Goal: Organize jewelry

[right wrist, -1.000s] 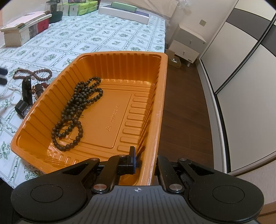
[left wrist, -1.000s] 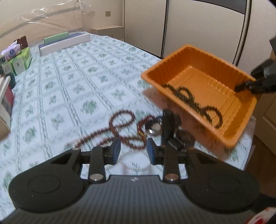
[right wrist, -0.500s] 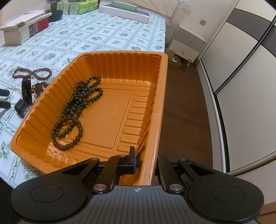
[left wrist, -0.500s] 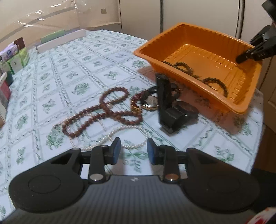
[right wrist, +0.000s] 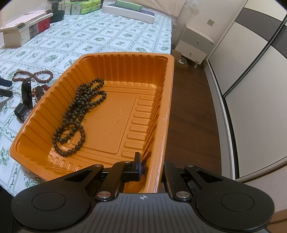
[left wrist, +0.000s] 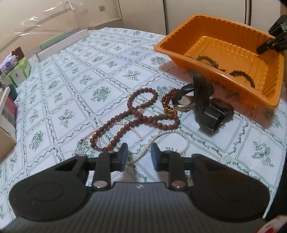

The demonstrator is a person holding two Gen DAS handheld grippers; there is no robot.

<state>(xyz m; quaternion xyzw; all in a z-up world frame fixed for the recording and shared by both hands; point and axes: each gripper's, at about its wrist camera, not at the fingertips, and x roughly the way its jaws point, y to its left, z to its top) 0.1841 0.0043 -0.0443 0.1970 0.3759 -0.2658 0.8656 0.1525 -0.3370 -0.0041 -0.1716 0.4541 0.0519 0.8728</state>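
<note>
Left wrist view: your left gripper hangs low over the surface, a white cloth with green flower squares. Its jaws stand narrow and have just been closing, with a strand of the pearl necklace lying between the pads, not yet pinched. Just ahead of the fingers lies the brown bead necklace, looped over the pearls. Ahead and to the right, a red bead bracelet, a gold-faced watch and a black watch sit bunched together. Beyond them, further right, the orange tray rests at the surface's edge. Far off to the left, boxes line the side, and pale cupboard doors close the room behind.

Right wrist view: your right gripper is clamped on the orange tray's near rim, one finger inside and one outside. Ahead and left of it, inside the tray, lies the dark bead necklace. To the right of the gripper, dark wood floor, a small white nightstand and sliding wardrobe doors.
</note>
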